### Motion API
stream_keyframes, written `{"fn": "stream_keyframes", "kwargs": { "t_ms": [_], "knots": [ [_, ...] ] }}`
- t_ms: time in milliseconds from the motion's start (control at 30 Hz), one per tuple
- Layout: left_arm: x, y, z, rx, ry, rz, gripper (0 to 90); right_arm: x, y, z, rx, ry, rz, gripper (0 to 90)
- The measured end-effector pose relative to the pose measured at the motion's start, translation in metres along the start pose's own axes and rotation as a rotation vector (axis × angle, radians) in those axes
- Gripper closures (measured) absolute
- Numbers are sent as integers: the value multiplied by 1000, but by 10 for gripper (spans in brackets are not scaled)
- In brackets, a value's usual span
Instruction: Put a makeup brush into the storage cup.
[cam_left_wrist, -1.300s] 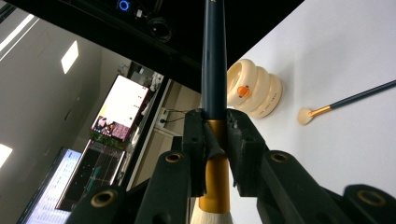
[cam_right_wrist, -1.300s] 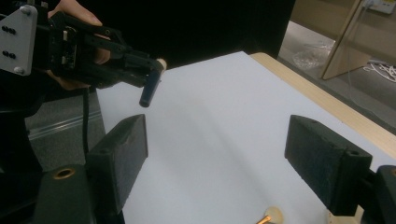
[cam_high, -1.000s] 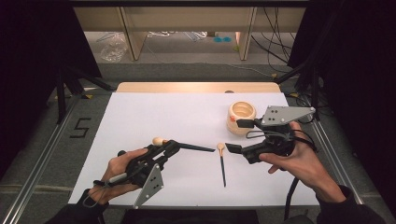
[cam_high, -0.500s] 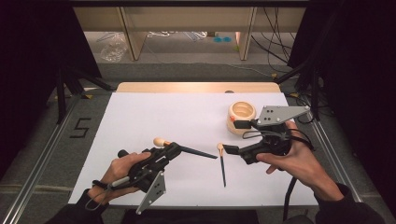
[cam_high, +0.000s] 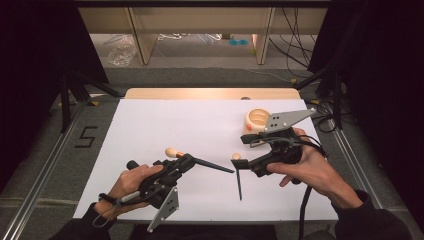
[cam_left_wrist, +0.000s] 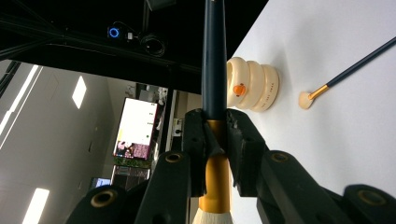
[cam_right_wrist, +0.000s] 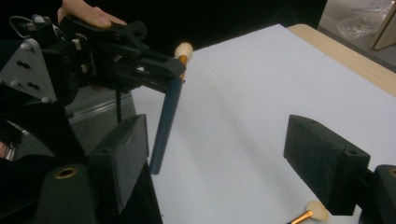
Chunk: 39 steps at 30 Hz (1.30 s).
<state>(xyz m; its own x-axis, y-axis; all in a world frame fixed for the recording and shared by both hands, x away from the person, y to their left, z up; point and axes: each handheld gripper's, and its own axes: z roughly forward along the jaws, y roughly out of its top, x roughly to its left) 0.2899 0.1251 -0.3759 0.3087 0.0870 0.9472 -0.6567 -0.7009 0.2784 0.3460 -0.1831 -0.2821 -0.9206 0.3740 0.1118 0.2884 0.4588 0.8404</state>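
At the lower left of the high view, the left gripper is seen pinching a dark-handled makeup brush with a gold ferrule and cream bristles at its ferrule, lifted above the white counter, handle pointing right. Lower centre, a second thin dark brush with a cream tip lies flat on the counter. To its right, the right gripper is held with jaws spread wide and nothing between them. At the upper right a cream ribbed round holder stands. For a good handover, the handle should be kept steady while the spread jaws are brought around its free end and closed squarely.
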Motion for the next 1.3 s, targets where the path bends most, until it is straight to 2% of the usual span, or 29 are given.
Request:
{"fn": "stream_keyframes", "kwargs": {
  "t_ms": [67,233,333,400,600,767,967,1133,1167,1200,1300],
  "knots": [
    [1,1,0,-5,15,22,783,-1,2,2,19,10,-2,232],
    [0,2,-1,1,15,47,784,-4,5,9,42,44,17,254],
    [-2,3,0,-8,5,22,783,-8,5,13,51,82,48,269],
    [-1,4,0,-8,14,52,784,-10,4,16,70,86,61,270],
    [-1,4,-1,-10,16,57,783,-12,2,22,86,192,134,289],
    [-2,5,0,-16,17,61,783,-14,2,24,78,238,173,288],
    [-3,5,0,-17,14,69,783,-17,1,26,86,243,188,301],
    [-4,5,0,-20,14,55,783,-17,0,30,96,251,188,320],
    [-3,6,-1,-19,27,79,783,-17,0,31,96,252,187,323],
    [-4,5,0,-21,15,57,783,-18,0,32,95,255,189,326],
    [-4,6,-1,-23,26,62,783,-19,-1,34,98,267,201,327]
  ]
}}
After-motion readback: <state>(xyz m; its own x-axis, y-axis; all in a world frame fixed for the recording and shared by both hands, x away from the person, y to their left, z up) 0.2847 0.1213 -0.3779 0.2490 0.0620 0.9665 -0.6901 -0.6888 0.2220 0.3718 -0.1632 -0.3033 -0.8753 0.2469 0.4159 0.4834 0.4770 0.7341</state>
